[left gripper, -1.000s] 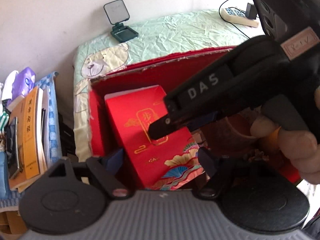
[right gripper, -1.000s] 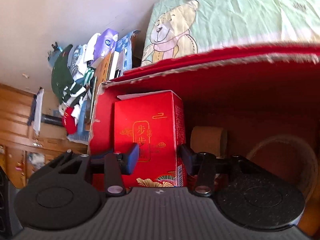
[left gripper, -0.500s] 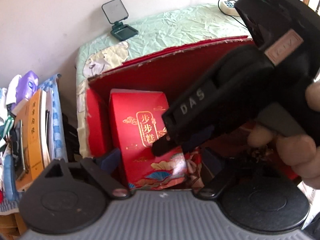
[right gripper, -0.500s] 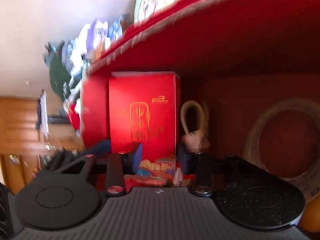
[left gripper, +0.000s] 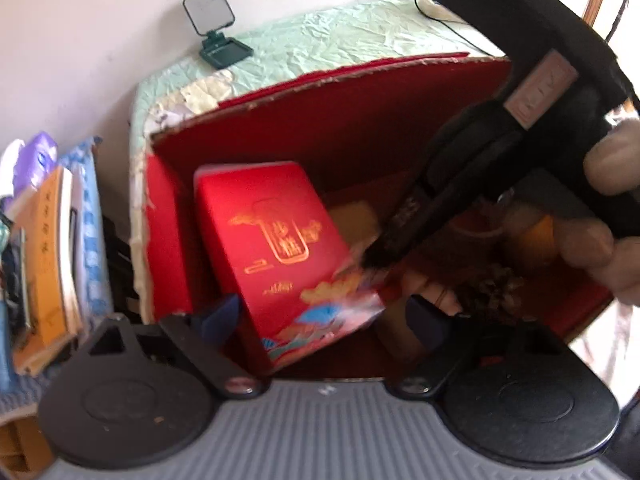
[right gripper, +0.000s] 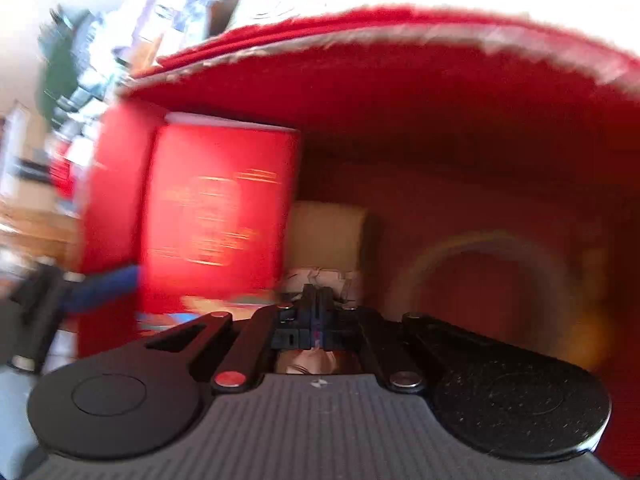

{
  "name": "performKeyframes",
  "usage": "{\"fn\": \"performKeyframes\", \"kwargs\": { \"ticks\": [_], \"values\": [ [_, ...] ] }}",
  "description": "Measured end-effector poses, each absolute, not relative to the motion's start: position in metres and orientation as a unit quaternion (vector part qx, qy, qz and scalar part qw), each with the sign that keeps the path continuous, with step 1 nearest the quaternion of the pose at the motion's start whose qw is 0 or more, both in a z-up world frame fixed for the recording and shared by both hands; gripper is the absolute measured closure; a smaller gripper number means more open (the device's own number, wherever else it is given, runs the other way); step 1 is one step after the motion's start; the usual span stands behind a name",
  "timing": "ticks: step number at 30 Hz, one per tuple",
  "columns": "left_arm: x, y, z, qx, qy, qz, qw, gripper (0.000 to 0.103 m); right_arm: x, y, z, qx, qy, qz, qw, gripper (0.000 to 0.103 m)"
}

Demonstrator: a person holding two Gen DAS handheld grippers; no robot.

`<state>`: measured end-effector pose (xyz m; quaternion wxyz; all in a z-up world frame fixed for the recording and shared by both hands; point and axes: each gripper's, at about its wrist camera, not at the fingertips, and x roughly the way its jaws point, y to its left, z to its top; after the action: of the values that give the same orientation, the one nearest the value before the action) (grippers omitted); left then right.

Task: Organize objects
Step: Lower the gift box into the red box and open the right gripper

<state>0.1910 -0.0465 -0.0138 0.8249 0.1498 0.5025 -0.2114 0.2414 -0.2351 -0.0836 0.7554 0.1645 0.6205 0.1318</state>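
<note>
- The left hand-held gripper (left gripper: 320, 314) hovers at the near edge of a large red box (left gripper: 360, 120), its blue-padded fingers (left gripper: 222, 316) spread apart with the lower end of a red gift carton (left gripper: 272, 240) between them, though contact is not clear.
- The carton (gold characters, fan pattern at its foot) leans tilted in the box's left part, near the left wall.
- The right hand-held gripper (right gripper: 316, 316) reaches into the box just right of the carton, its fingers pressed together with nothing visible between them.
- A tan cylinder (right gripper: 328, 236) stands behind it, beside the carton.
- The box sits on a tabletop under a pale green cloth (left gripper: 340, 40).
</note>
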Motion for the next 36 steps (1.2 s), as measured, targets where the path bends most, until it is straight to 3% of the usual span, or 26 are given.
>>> {"fn": "performKeyframes", "kwargs": {
  "ticks": [1,2,8,14,21,27,32,36],
  "values": [
    [0.190,-0.046,-0.012,0.138,0.505,-0.219,0.823,0.019,0.240,-0.238,-0.080,0.161,0.618,0.127,0.759,0.103],
    [0.189,-0.046,-0.011,0.130,0.509,-0.229,0.819,0.015,0.238,-0.242,-0.077,0.174,0.611,0.137,0.760,0.095],
    [0.193,-0.046,-0.011,0.149,0.505,-0.205,0.825,0.018,0.231,-0.246,-0.062,0.204,0.559,0.162,0.787,0.092],
    [0.193,-0.040,-0.001,0.151,0.492,-0.208,0.832,0.014,0.242,-0.226,-0.073,0.213,0.571,0.169,0.775,0.092],
    [0.197,-0.050,-0.014,0.156,0.502,-0.214,0.823,0.016,0.245,-0.237,-0.082,0.234,0.616,0.177,0.731,0.091],
    [0.196,-0.053,-0.018,0.147,0.507,-0.225,0.819,0.016,0.233,-0.230,-0.080,0.181,0.633,0.227,0.717,0.089],
    [0.184,-0.053,-0.019,0.145,0.505,-0.242,0.816,0.016,0.223,-0.226,-0.074,0.144,0.623,0.274,0.718,0.077],
    [0.184,-0.052,-0.020,0.139,0.500,-0.247,0.818,0.016,0.220,-0.228,-0.069,0.133,0.604,0.298,0.727,0.078]
  ]
}}
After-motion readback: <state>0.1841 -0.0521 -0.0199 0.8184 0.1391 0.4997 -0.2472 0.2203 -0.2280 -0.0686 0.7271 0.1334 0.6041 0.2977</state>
